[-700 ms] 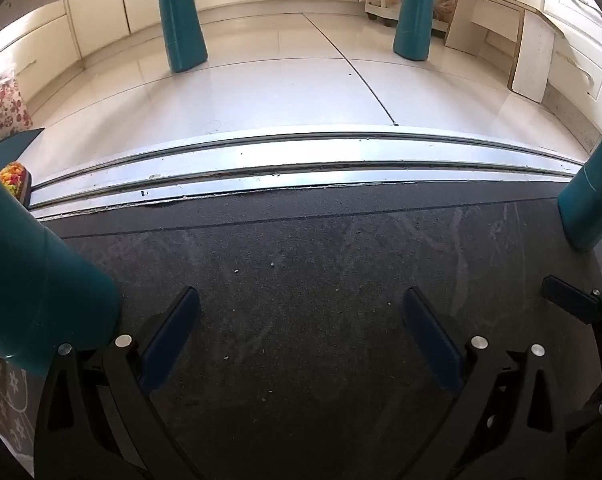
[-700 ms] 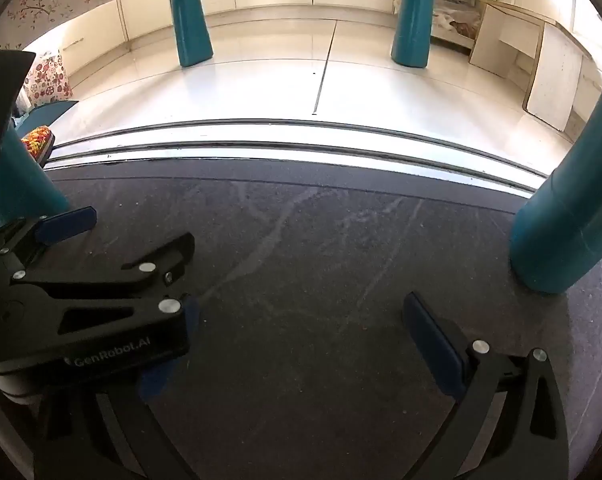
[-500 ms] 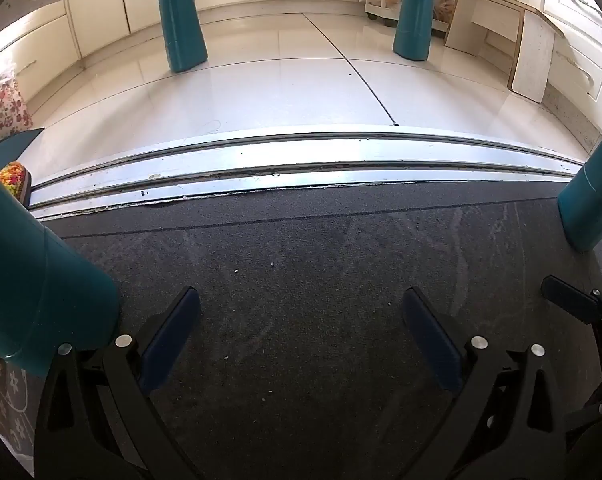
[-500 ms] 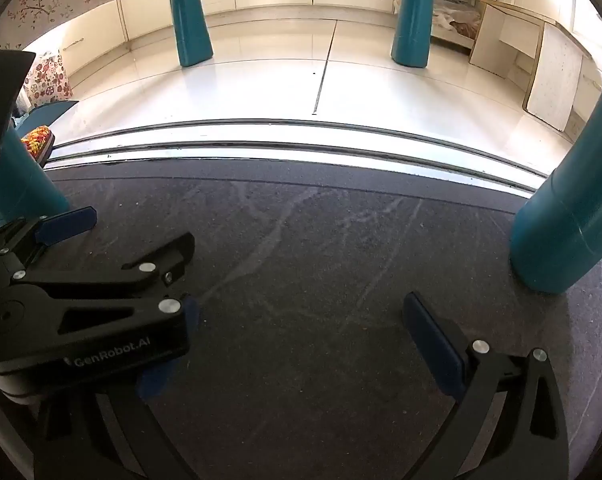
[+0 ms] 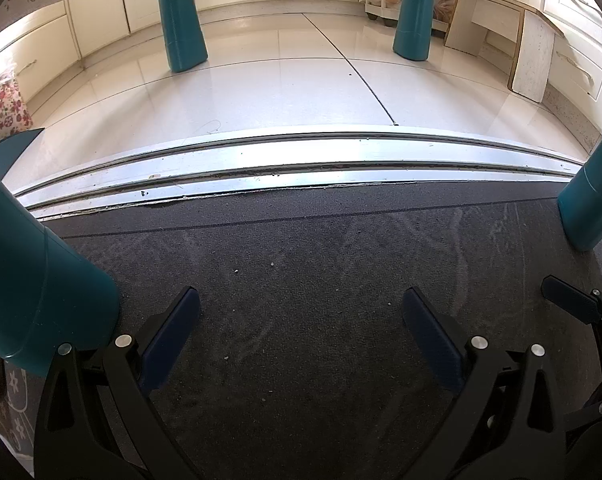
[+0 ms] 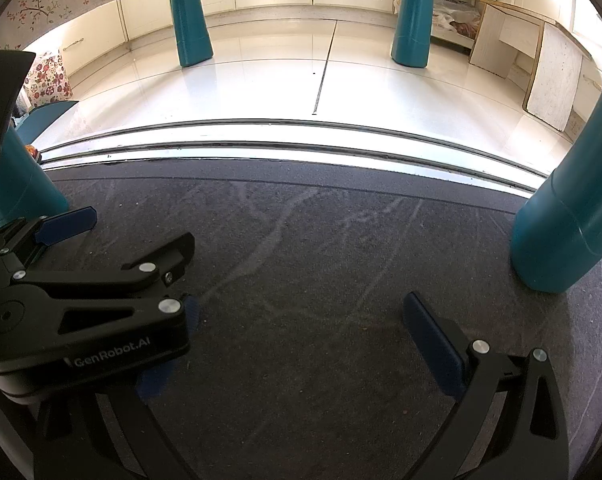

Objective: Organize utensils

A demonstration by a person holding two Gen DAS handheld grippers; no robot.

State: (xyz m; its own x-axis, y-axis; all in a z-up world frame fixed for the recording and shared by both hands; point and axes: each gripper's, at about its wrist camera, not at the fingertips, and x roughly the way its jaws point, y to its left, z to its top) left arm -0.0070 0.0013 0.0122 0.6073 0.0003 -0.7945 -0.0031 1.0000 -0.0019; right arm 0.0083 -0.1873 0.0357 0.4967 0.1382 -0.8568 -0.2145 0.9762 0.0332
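Two tools [image 5: 301,336] [image 6: 297,344] spread wide over dark mat [image 5: 321,280]

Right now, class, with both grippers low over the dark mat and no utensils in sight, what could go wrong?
1. The left gripper sits right against the right gripper; moving either could knock them together.
2. Teal legs stand close on both sides; a wide swing may strike one.
3. No utensils show, so any reach starts blind.
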